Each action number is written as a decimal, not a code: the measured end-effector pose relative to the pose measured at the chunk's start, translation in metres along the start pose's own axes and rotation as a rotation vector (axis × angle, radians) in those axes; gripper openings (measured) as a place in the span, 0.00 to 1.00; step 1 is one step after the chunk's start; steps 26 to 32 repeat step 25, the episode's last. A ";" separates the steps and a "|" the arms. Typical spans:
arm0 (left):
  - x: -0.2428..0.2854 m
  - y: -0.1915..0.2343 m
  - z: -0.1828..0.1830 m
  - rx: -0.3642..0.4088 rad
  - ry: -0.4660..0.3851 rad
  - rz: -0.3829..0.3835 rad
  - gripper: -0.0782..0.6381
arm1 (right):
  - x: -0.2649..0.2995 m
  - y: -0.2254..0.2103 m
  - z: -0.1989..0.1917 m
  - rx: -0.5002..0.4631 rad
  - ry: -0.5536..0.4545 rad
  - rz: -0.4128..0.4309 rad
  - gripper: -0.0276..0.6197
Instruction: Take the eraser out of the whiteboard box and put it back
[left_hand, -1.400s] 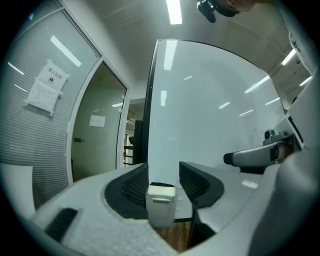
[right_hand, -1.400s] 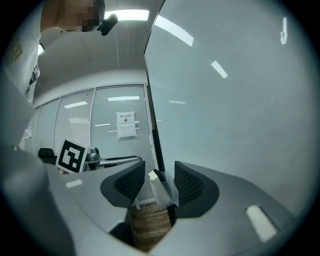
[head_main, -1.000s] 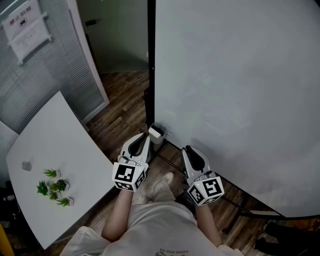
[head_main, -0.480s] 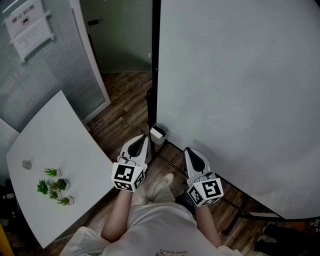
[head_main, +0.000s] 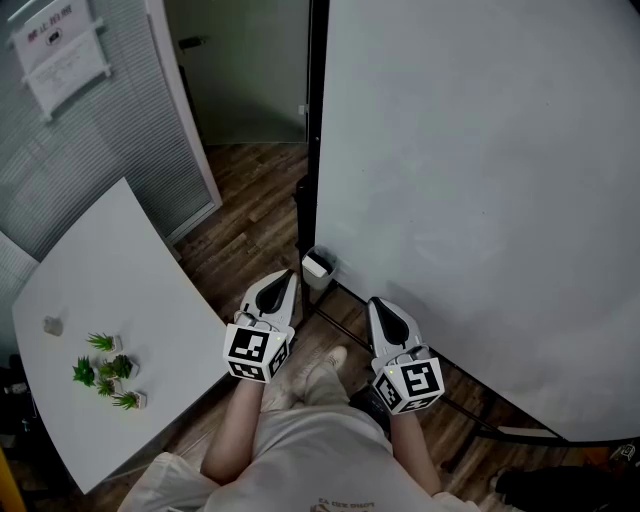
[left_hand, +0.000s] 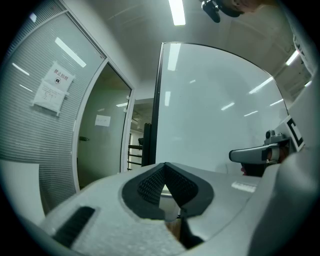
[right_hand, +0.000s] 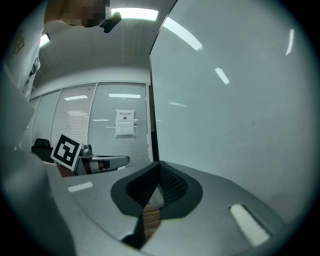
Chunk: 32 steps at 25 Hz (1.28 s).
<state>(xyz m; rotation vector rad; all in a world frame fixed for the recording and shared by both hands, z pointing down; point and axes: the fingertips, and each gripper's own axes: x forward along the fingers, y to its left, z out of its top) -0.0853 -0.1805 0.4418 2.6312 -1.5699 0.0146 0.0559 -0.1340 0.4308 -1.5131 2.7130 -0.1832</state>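
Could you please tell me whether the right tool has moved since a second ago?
No. The right tool sits in the same spot as it did then, just short of the lower edge of the whiteboard.

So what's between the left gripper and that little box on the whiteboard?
Nothing stands there: in the head view, only bare wooden floor below shows between the left gripper and the box.

I can't tell what lies in the box (head_main: 317, 266) at the whiteboard's (head_main: 480, 180) lower corner: it is too small in the head view. The whiteboard runs off the top and right edges. The table (head_main: 110, 290) is cut off at the left. The notice's (head_main: 62, 55) print is unreadable, and I can't identify the small grey thing (head_main: 52, 326) on the table.
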 end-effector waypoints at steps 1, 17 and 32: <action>0.000 0.000 0.000 0.000 0.000 0.001 0.11 | 0.000 0.001 0.000 -0.004 0.001 0.003 0.06; 0.001 -0.003 -0.001 0.008 0.011 0.011 0.12 | -0.004 -0.001 -0.004 -0.005 0.015 0.010 0.06; 0.000 -0.006 -0.004 0.012 0.017 0.016 0.11 | -0.007 0.000 -0.009 0.001 0.023 0.023 0.06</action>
